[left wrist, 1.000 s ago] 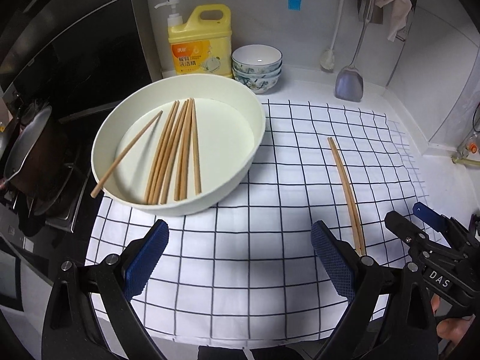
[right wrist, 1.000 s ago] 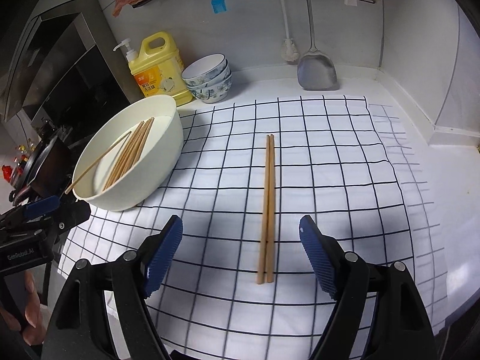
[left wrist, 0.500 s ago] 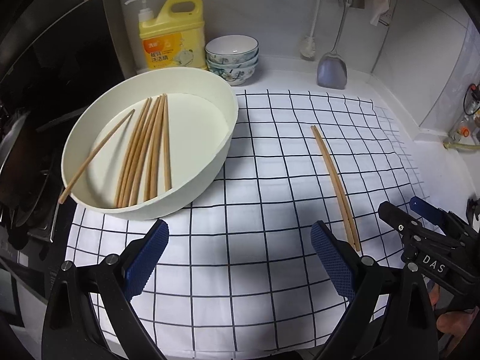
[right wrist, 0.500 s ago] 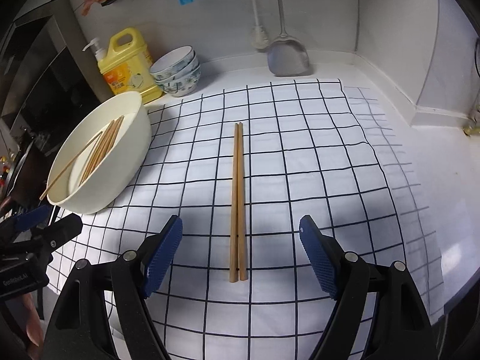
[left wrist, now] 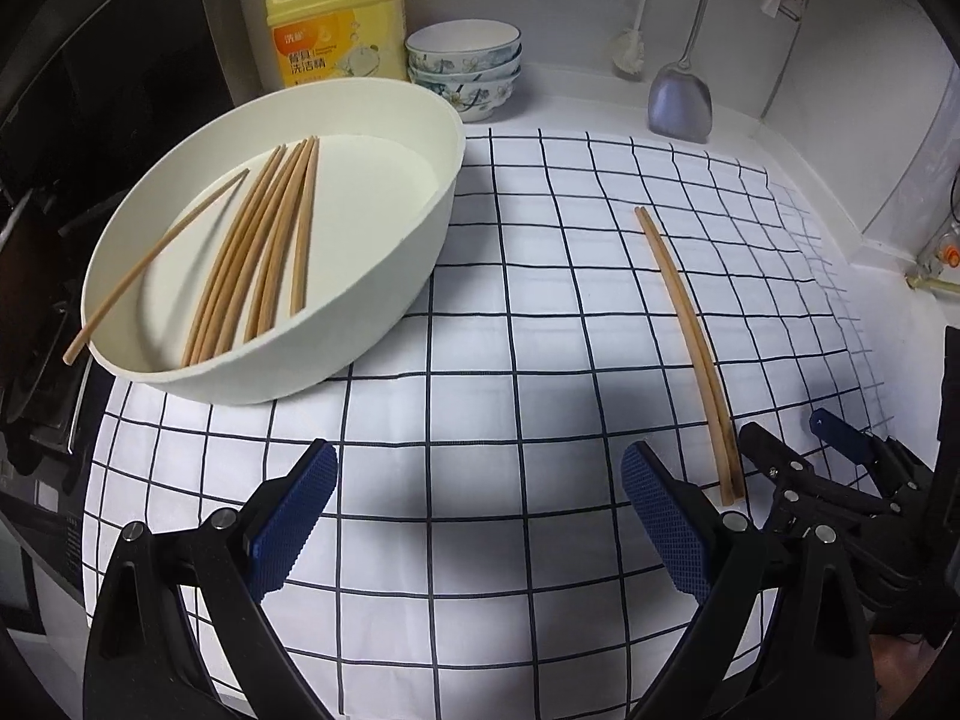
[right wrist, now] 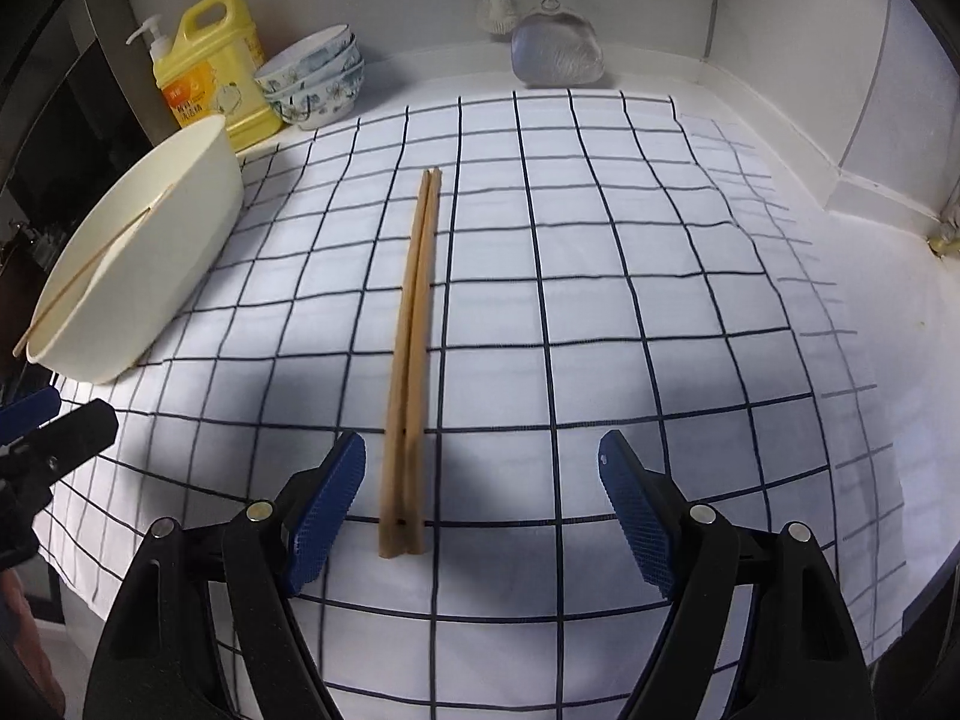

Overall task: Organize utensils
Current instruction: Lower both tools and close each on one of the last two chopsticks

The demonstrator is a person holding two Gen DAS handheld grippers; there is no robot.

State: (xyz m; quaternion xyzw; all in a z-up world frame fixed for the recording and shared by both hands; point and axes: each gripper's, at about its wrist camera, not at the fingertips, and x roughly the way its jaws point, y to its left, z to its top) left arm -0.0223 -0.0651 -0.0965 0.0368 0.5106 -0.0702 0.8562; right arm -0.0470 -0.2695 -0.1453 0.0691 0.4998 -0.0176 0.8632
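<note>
The pair of light wooden chopsticks (right wrist: pixel 411 354) lies side by side on the white cloth with dark grid lines (right wrist: pixel 600 312), well right of the cream oval basin (right wrist: pixel 150 240). The right gripper (right wrist: pixel 480 492) stands wide open, holding nothing; the pair's near ends lie between its fingers, close to the left pad (right wrist: pixel 327 504). The left gripper (left wrist: pixel 477 525) also gapes empty, the chopsticks just beyond its right finger.

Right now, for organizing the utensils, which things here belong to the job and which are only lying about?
Belong to the job:
- chopstick pair on the cloth
- white basin with loose chopsticks
- right gripper, open by the pair

Just lying about:
- yellow detergent bottle
- stacked bowls
- metal spatula
- checked cloth
</note>
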